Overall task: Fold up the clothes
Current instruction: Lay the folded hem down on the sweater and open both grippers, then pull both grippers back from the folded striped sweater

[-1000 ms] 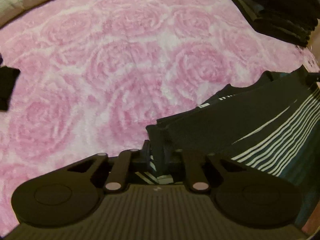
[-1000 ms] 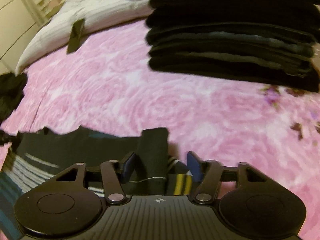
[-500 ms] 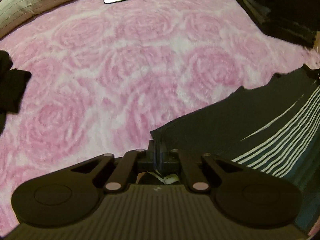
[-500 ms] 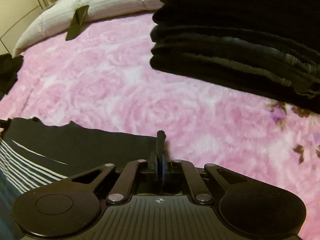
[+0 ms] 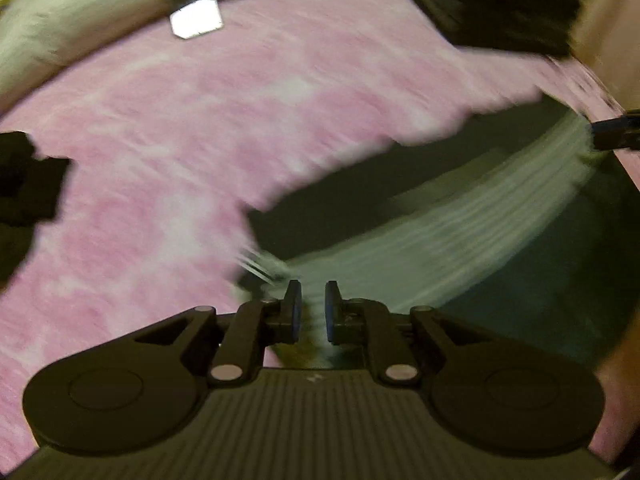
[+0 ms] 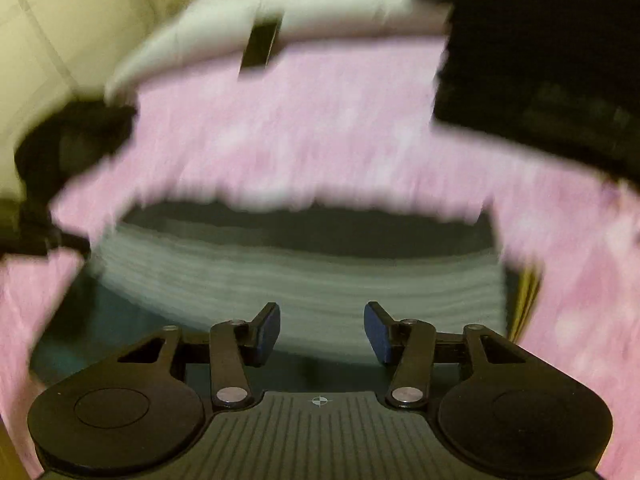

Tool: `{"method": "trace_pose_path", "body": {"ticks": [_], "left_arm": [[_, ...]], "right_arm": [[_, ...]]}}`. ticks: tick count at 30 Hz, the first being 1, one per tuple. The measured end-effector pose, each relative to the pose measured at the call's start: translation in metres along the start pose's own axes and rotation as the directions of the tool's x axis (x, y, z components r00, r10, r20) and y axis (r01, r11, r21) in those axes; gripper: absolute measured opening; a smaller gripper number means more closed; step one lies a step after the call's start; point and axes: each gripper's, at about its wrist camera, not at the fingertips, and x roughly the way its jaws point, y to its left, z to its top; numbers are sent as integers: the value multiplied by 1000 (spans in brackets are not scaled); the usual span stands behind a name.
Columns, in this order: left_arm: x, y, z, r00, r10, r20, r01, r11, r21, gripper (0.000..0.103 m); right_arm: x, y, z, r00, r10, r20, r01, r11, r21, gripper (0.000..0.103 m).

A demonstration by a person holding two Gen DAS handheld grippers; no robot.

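A dark garment with white stripes (image 5: 460, 232) lies flat on the pink rose-patterned blanket (image 5: 180, 152); both views are motion-blurred. My left gripper (image 5: 313, 308) is open a little and empty, above the garment's near left corner. My right gripper (image 6: 322, 330) is wide open and empty, above the garment's near edge (image 6: 304, 272). The right gripper's tip shows at the right edge of the left wrist view (image 5: 616, 134).
A stack of folded dark clothes (image 6: 540, 72) sits at the back right (image 5: 500, 4). A loose dark garment (image 5: 28, 192) lies at the left (image 6: 72, 148). A pale pillow (image 6: 224, 28) and a small dark object (image 5: 196, 16) lie at the far edge.
Both grippers were shut on the garment's corners; now both have opened and let go. The garment lies flat and both grippers have pulled back and upward.
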Motion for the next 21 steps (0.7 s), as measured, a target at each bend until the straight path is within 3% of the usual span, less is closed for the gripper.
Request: {"method": "trace_pose_path", "body": {"ticks": [1, 4, 8, 10, 12, 15, 18, 21], "left_arm": [[6, -8, -9, 1000, -20, -24, 20, 1000, 3, 9], [23, -21, -41, 996, -4, -92, 10, 998, 65, 9], [0, -24, -54, 997, 48, -59, -39, 990, 138, 8], [-17, -27, -57, 998, 51, -26, -46, 986, 158, 8], [-37, -38, -65, 999, -31, 21, 26, 982, 185, 8], [-43, -63, -87, 993, -115, -14, 115, 962, 246, 11], [-20, -81, -116, 991, -53, -120, 87, 950, 298, 11], [-21, -78, -126, 992, -22, -121, 54, 961, 272, 11]], "right_arm": [[5, -2, -15, 999, -26, -44, 27, 1000, 17, 50], [-15, -16, -49, 998, -54, -20, 56, 996, 71, 50], [-51, -10, -62, 985, -169, -17, 170, 984, 60, 50], [-67, -1, -69, 986, -168, 19, 166, 984, 65, 50], [-73, 14, -78, 989, -142, 28, 140, 988, 67, 50], [-63, 29, -96, 991, -130, -21, 131, 990, 46, 50], [-51, 16, -113, 986, -142, -85, 151, 983, 109, 50], [-53, 10, -119, 982, -147, -117, 159, 983, 92, 50]]}}
